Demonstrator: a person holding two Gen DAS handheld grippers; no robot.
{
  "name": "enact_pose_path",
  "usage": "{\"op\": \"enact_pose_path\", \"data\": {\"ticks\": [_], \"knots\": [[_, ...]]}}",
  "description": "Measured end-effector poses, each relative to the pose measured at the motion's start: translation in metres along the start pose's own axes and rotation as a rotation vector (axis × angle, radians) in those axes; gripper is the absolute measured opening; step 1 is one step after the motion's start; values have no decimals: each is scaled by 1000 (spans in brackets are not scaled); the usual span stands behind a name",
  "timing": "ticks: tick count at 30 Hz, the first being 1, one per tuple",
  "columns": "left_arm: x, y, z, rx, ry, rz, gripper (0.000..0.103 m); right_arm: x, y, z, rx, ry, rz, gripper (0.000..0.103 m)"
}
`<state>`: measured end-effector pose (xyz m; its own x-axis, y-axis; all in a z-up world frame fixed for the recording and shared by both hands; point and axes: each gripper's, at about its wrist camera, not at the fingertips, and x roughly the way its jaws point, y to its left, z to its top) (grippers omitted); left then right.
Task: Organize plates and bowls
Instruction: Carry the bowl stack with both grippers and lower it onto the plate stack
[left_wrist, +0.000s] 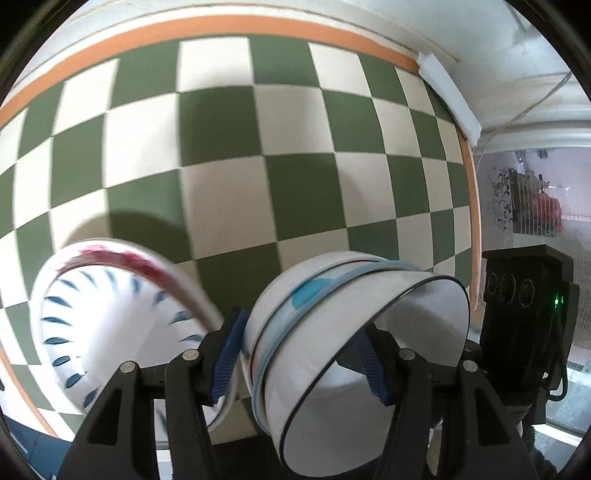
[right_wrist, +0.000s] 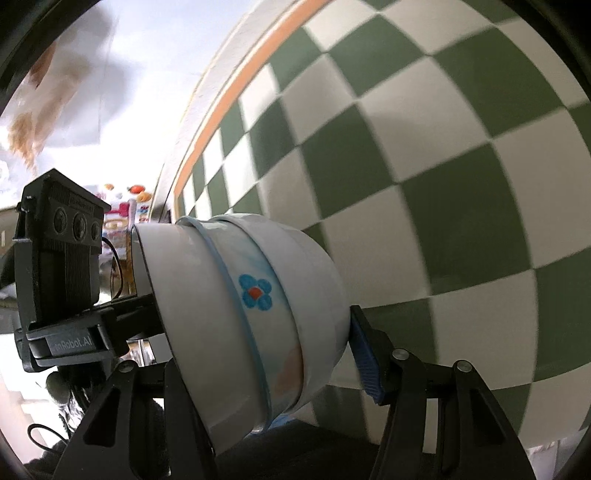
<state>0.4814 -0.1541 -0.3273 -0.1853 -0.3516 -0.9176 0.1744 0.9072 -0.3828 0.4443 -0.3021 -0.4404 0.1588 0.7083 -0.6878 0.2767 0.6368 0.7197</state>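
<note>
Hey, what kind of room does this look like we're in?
Probably a home dining or kitchen area. A green-and-white checked tablecloth with an orange border covers a table, nested bowls are held in the grippers, and a patterned bowl sits beside them.

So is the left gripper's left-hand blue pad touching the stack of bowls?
Touching. The left wrist view shows the blue pad pressed against the base of the stack of bowls, with no gap between them.

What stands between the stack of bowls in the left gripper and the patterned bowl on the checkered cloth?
Only a finger of the left gripper sits between the stack of bowls and the patterned bowl; nothing else visible does.
</note>
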Motion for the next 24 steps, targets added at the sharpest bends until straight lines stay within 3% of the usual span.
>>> {"op": "enact_pose_path", "data": {"ticks": [11,24], "knots": [[-53,74,-25,-115,-77,-4,56,53,74,2,-124,74,17,59],[-58,157,-46,-282,-106,-40,56,127,125,2,-227,213,-6,59]]}}
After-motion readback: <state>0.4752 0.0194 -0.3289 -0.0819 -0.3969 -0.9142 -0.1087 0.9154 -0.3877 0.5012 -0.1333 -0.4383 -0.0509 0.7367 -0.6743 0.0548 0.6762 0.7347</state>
